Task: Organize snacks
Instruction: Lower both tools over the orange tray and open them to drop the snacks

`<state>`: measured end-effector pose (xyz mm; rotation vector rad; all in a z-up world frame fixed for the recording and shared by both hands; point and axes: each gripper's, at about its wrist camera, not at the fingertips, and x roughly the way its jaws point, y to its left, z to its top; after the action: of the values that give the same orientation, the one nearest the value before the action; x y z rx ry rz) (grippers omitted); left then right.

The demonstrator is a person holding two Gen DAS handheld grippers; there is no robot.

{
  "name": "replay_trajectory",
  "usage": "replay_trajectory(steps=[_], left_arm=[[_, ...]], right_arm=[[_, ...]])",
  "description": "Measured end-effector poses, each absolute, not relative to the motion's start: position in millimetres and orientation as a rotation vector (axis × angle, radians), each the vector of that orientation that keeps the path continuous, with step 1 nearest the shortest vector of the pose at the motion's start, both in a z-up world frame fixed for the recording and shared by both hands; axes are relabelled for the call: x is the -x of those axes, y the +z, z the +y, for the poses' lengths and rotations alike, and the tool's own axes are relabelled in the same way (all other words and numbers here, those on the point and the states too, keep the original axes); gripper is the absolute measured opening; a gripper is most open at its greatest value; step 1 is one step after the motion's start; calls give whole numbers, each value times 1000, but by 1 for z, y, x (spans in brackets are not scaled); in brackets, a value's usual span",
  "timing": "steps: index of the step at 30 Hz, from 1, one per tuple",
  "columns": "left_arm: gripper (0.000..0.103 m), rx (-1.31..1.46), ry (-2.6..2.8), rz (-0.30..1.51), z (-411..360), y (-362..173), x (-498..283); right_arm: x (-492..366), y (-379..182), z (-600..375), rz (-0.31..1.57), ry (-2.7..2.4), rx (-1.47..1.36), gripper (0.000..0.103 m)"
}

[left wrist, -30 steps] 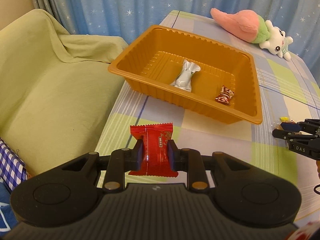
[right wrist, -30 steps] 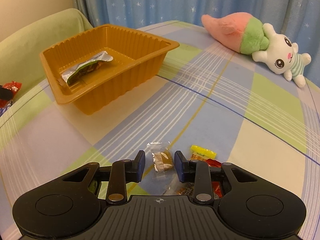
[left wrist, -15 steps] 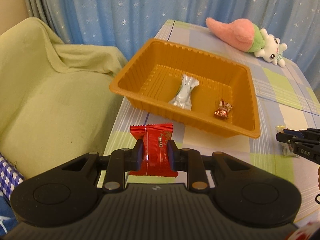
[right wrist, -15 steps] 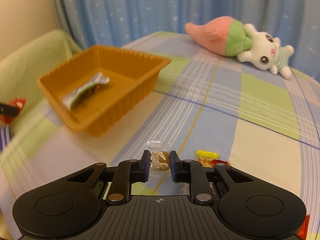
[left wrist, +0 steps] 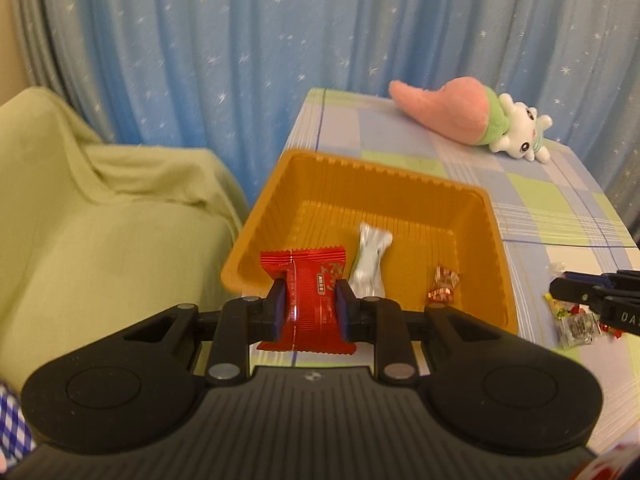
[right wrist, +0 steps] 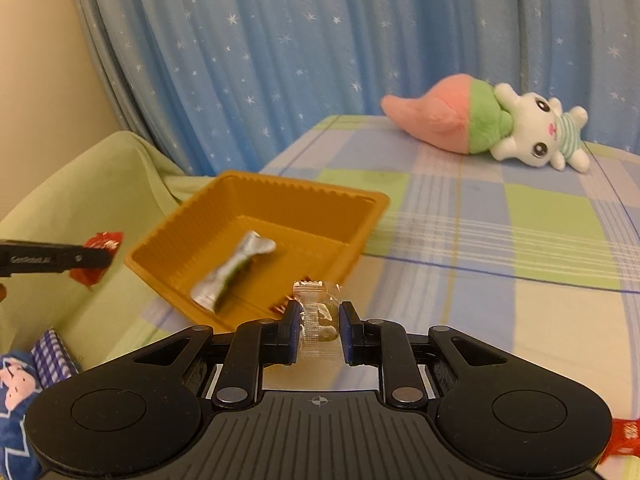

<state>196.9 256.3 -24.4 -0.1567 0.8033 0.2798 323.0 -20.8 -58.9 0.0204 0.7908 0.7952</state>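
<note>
Now, at the lower centre of the left wrist view, the left gripper [left wrist: 311, 310] pinches a red snack packet [left wrist: 308, 300] between its blue pads; the packet stands upright, its long axis running up the frame, its lower edge hidden behind the gripper body. Just behind it sits the orange tray [left wrist: 502, 256] on the checked tablecloth [left wrist: 560, 208], holding a silver wrapped snack [left wrist: 370, 262] that points up and slightly right, and a small red-and-gold candy [left wrist: 443, 290] toward the tray's right side. At the right edge, a few loose sweets [left wrist: 572, 320] lie on the cloth, partly covered by the other gripper's fingers and too small to make out. In the right wrist view, the right gripper [right wrist: 319, 326] is closed on a clear-wrapped sweet [right wrist: 318, 312], held upright in the lower centre, its contents blurred. A plush toy [right wrist: 480, 128] lies in the upper right, lengthwise across the frame.
</note>
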Motion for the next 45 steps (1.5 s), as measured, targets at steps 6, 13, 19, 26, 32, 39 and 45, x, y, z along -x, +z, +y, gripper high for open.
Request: replay_trajectory(steps=[6, 13, 19, 26, 32, 39, 45], left_arm=[[23, 112, 207, 797, 271, -23, -230], [23, 67, 125, 827, 284, -34, -269], [23, 24, 78, 879, 291, -55, -297], [23, -5, 39, 941, 293, -83, -322], [23, -5, 19, 976, 294, -101, -333], [24, -5, 9, 991, 294, -108, -336], [32, -8, -1, 970, 292, -98, -332]], right_arm=[[-328, -54, 12, 789, 793, -36, 21], [-340, -56, 41, 807, 764, -47, 21], [-348, -59, 55, 825, 738, -53, 21], [-356, -69, 65, 862, 702, -51, 21], [-359, -76, 68, 886, 682, -51, 21], [-360, -78, 70, 896, 669, -50, 21], [-360, -79, 72, 899, 670, -47, 21]])
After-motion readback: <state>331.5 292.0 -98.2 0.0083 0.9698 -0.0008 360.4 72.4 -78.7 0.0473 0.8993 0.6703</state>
